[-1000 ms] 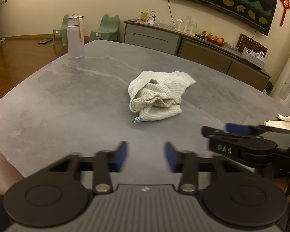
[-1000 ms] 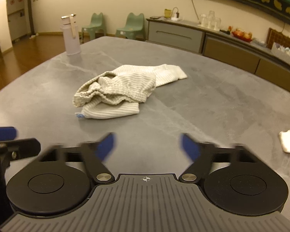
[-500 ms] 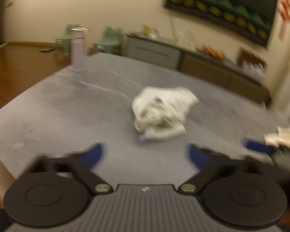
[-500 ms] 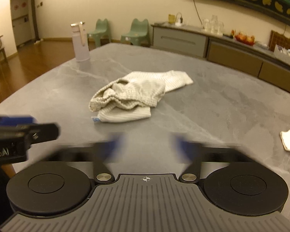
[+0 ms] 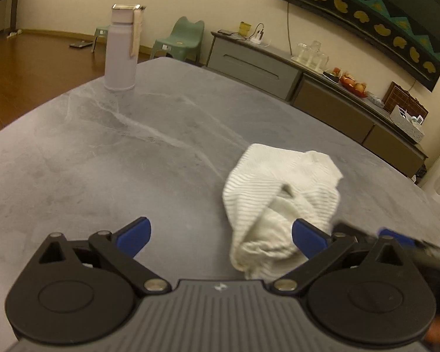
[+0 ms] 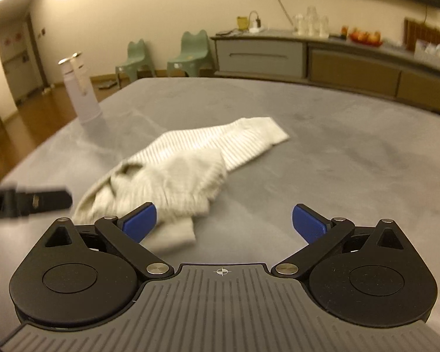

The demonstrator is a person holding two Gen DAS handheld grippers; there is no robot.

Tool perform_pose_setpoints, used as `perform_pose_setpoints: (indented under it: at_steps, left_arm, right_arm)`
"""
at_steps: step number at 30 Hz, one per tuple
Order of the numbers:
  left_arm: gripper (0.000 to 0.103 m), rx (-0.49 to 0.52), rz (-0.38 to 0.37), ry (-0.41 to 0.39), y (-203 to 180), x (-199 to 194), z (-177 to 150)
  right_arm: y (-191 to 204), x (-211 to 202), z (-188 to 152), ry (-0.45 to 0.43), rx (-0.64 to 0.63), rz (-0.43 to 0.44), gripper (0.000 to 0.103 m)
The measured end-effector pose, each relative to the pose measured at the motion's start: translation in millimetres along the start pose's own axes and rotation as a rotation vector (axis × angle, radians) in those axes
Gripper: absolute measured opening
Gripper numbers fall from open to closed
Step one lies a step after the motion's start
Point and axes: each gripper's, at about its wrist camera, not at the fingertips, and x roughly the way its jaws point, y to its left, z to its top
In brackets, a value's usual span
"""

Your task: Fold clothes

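Observation:
A crumpled white ribbed garment [image 5: 278, 193] lies on the grey marble table [image 5: 117, 161]. My left gripper [image 5: 220, 236] is open wide just short of it, and the garment's bunched near end sits next to the right fingertip [image 5: 308, 237], unpinched. In the right wrist view the same garment [image 6: 184, 170] stretches from lower left to a flat end at upper right. My right gripper [image 6: 224, 222] is open too, its left fingertip [image 6: 140, 220] over the garment's near edge. Each gripper shows at the edge of the other's view.
A pale lilac bottle [image 5: 121, 50] stands near the table's far left edge. Behind the table are a long sideboard [image 5: 278, 67] with glasses and fruit, and green chairs [image 5: 182, 41]. The table edge drops to wooden floor on the left.
Both grippers' jaws spread from narrow to wide. Both hands moved in toward the garment, which now lies right at their fingertips. The garment itself has not moved.

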Motion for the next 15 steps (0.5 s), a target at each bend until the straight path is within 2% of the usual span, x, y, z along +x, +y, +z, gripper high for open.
perform_pose_setpoints:
  at_steps: [3, 4, 5, 6, 7, 8, 9, 10, 13, 15]
  left_arm:
    - [0.103, -0.039, -0.028, 0.014, 19, 7, -1]
    - [0.103, -0.059, -0.037, 0.021, 25, 8, -1]
    - [0.103, -0.085, -0.048, 0.024, 30, 8, 0]
    - [0.103, -0.113, -0.062, 0.021, 34, 6, 2]
    - [0.103, -0.140, -0.077, 0.018, 39, 5, 4]
    - [0.103, -0.164, -0.089, 0.013, 43, 3, 5]
    - [0.103, -0.186, -0.097, 0.005, 46, 0, 6]
    - [0.103, -0.203, -0.104, -0.004, 48, -3, 7]
    - [0.103, -0.207, -0.124, -0.036, 49, -12, 9]
    - [0.103, -0.208, -0.124, -0.053, 48, -15, 7]
  right_arm:
    - [6, 38, 12, 0.021, 0.010, 0.025, 0.096]
    - [9, 50, 14, 0.035, 0.006, 0.031, 0.091]
    - [11, 61, 16, 0.059, 0.005, 0.046, 0.079]
    - [13, 68, 17, 0.071, 0.005, 0.076, 0.074]
    - [16, 69, 21, 0.076, -0.007, 0.113, 0.048]
    - [18, 69, 25, 0.078, -0.017, 0.144, 0.027]
    - [19, 62, 34, 0.063, -0.021, 0.138, 0.016]
    - [20, 52, 44, 0.040, -0.019, 0.137, 0.012]
    - [10, -15, 74, -0.150, 0.080, 0.212, 0.008]
    - [2, -61, 70, -0.260, 0.170, 0.255, 0.008]
